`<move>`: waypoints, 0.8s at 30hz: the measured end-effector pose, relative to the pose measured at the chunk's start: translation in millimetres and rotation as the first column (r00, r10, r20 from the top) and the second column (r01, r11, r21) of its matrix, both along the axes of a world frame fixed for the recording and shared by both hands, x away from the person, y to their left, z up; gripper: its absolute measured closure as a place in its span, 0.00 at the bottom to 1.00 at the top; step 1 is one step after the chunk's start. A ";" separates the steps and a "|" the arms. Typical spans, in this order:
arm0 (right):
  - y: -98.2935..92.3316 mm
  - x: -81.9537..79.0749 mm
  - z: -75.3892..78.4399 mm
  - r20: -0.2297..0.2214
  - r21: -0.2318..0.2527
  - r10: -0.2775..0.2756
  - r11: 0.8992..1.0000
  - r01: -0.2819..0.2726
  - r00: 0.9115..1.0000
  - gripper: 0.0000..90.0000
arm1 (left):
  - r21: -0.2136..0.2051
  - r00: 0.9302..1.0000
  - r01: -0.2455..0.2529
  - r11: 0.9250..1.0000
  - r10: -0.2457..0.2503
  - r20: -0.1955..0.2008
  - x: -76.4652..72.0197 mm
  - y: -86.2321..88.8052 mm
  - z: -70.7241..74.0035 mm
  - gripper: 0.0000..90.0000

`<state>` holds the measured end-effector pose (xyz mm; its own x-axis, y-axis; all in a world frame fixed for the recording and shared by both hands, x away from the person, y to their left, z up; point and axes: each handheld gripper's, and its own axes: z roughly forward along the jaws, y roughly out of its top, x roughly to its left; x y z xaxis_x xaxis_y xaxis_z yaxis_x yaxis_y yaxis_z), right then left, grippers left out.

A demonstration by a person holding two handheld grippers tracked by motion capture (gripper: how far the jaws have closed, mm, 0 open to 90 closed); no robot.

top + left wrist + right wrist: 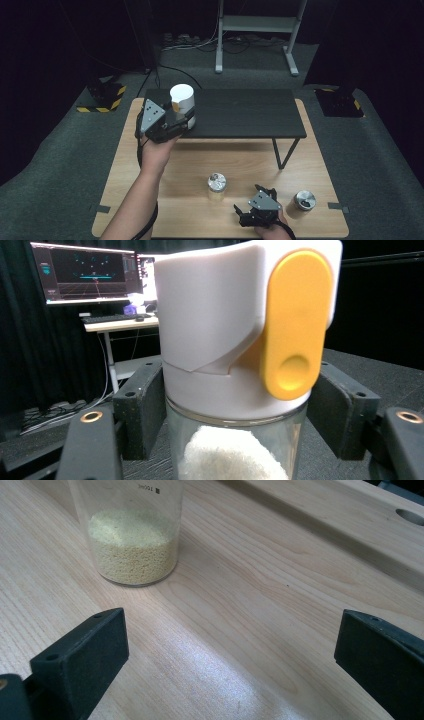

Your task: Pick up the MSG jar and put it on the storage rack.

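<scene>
Left gripper (181, 121) is what I check first: its black jaws are clamped on either side of the white-capped jar (182, 106), pads pressing the glass just under the cap, as I see plainly in the left gripper view. That jar stands upright on the black shelf (250, 112), close to its left end, and I hold it from the near side with my left hand (156, 152) below it.

From the largest thing down: the wooden table (150, 170) carries everything, and the black shelf sits raised across its far half on thin legs. The jar in my grip (235, 365) has a broad white cap with a yellow oval flap (296, 322) on its front, and a heap of white grains (232, 457) shows through the clear glass below.

Right gripper (245, 214) rests low at the near edge of the table with its jaws standing wide apart and nothing between them; in the right gripper view I see bare wood between the two pads. Ahead of it and to its left stands a small glass jar of yellow grains (132, 545), well apart from the jaws. In the high view that jar (216, 186) has a silver top, and a second silver-topped jar (303, 202) stands just right of my right gripper.
</scene>
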<state>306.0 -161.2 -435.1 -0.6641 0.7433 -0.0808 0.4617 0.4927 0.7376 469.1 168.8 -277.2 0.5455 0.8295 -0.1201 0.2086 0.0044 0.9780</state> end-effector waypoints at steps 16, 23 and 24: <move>0.0 -0.1 0.0 0.001 0.000 0.000 1.000 0.000 1.000 0.00 | -0.003 1.000 -0.012 1.000 0.012 0.005 -1.2 -0.9 3.0 0.24; 0.1 -0.3 0.0 0.002 -0.002 0.001 1.000 -0.001 1.000 0.00 | 0.018 0.999 -0.038 0.999 0.038 -0.003 -3.1 -5.9 7.6 0.07; 0.2 -0.3 0.0 0.002 -0.002 0.001 1.000 -0.001 1.000 0.00 | 0.016 0.999 -0.037 0.999 0.037 -0.004 -3.6 -6.1 7.9 0.05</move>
